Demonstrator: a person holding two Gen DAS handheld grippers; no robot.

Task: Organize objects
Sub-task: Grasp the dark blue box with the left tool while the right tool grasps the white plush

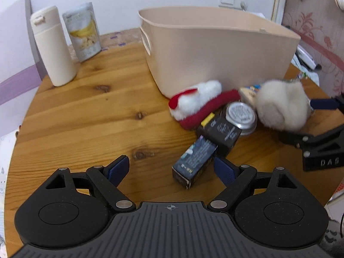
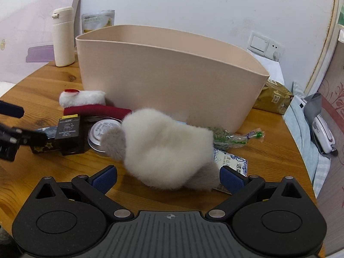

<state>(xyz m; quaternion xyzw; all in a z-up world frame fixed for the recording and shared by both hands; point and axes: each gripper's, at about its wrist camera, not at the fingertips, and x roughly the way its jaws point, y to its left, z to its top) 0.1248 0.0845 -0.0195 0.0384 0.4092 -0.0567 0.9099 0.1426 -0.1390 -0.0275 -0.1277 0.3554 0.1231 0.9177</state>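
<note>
A beige plastic bin stands on the round wooden table. In front of it lie a red and white plush, a round tin, a black box, a dark carton and a white fluffy plush. My left gripper is open, the dark carton between its fingers. My right gripper is open around the near side of the fluffy plush; it also shows at the right of the left wrist view.
A cream bottle and a snack pouch stand at the table's far left. A green wrapped item, a blue-patterned packet and a gold packet lie to the right of the bin.
</note>
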